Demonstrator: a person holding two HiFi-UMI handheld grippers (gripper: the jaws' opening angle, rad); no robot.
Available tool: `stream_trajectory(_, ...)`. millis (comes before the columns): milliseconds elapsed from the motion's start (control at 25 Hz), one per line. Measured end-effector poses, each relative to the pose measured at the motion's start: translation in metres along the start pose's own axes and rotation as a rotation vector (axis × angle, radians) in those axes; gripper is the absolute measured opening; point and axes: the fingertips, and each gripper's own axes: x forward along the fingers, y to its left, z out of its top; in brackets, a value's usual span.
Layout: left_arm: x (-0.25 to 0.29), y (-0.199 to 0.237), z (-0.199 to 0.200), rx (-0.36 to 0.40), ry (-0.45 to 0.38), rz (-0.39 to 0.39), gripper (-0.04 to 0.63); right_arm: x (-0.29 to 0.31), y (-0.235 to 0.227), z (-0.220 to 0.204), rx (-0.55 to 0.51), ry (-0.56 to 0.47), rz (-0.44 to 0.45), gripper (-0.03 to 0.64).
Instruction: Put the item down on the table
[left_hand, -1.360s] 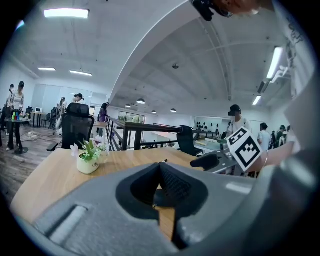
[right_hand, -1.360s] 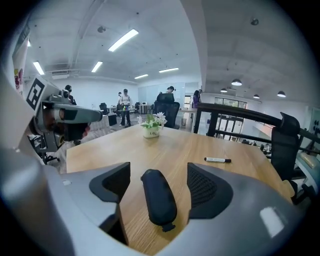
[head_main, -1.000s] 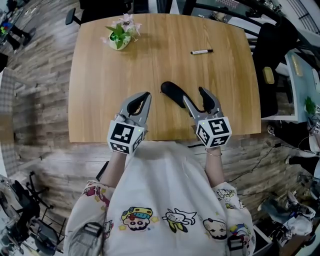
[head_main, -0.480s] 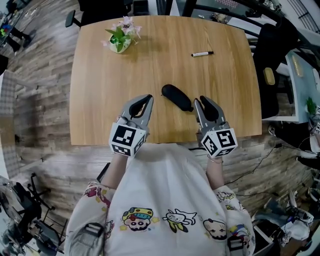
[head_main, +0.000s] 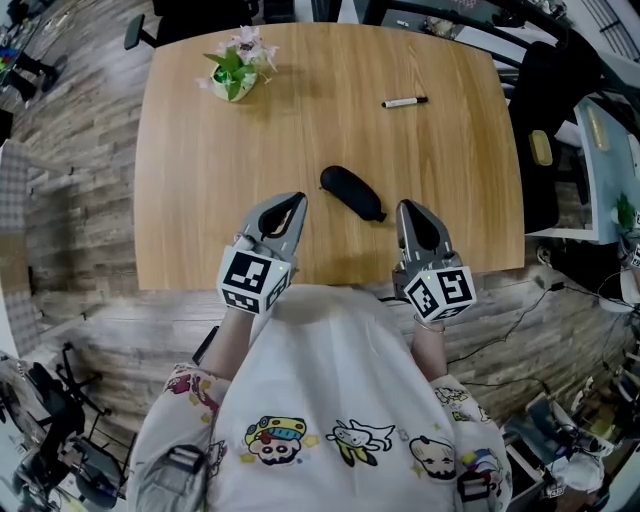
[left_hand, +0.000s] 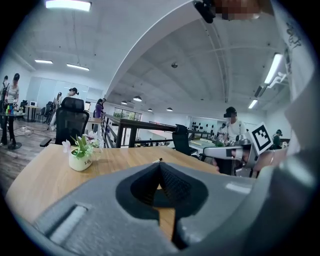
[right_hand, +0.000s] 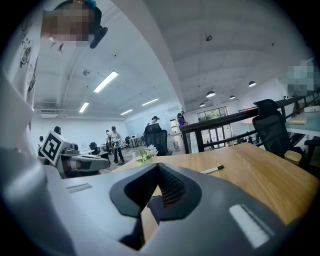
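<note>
The black item lies on the table beside the right gripper, its jaws just closed on nothing; the left gripper is also closed and empty. The item looks light and slightly soft, best pinched across its middle.

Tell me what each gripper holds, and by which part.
Nothing is held. The left gripper is shut and empty; the right gripper has just closed on nothing. The black item lies free on the table.
</note>
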Motion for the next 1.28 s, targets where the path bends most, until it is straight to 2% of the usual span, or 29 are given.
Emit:
stream_trajectory(200, 0.0, -0.001, -0.006, 0.003, 0.025, -0.006, 0.0, -0.001, -0.01, -0.004, 0.033, -0.014, -0.06, 0.009)
stream_trajectory(1280, 0.007, 0.015, -0.013, -0.017, 0.046, 0.002, 0.0, 0.005, -0.013, -0.019, 0.047, 0.045, -0.078, 0.009)
